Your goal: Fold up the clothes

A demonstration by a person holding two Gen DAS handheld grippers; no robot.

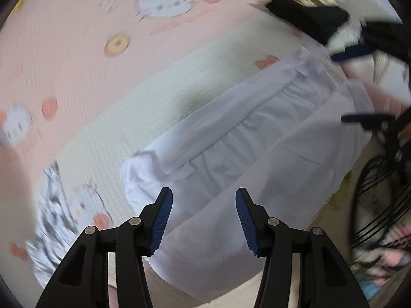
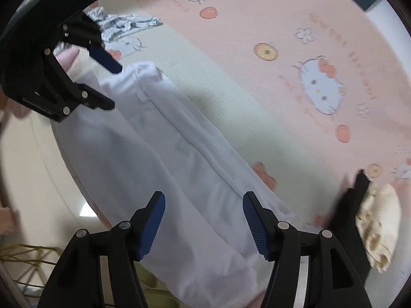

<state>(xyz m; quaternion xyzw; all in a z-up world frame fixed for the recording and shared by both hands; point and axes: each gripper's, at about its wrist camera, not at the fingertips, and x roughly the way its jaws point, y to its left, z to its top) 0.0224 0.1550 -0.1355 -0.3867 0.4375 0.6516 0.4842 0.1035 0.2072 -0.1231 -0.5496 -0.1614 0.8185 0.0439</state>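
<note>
Two claws hang over a round bench [image 2: 257,82] spread with a pink and pale green cloth [image 1: 77,59] printed with cartoon cat faces, coins and small red fruit. A white garment [image 1: 257,154], folded into a long band, lies along the near edge of the bench, part of it drooping over the rim toward the pale floor [image 2: 28,154].

The left claw [image 1: 204,220] stands released above one end of the white garment, its blue pads apart with only cloth beneath them and nothing pinched. The right claw [image 2: 204,224] stands released as well, wide over the other end of the band, gripping nothing.

At the left end of the bench lies a crumpled grey-and-white patterned garment [image 2: 123,24]. At the right end a black garment [image 2: 349,205] sits with a cream, frilled piece [image 2: 380,225] touching it.

Beyond the bench edge, low on the right in the left view, black wire loops [image 1: 380,195] show against the floor. The pictures are blurred, so finer detail is hard to tell.
</note>
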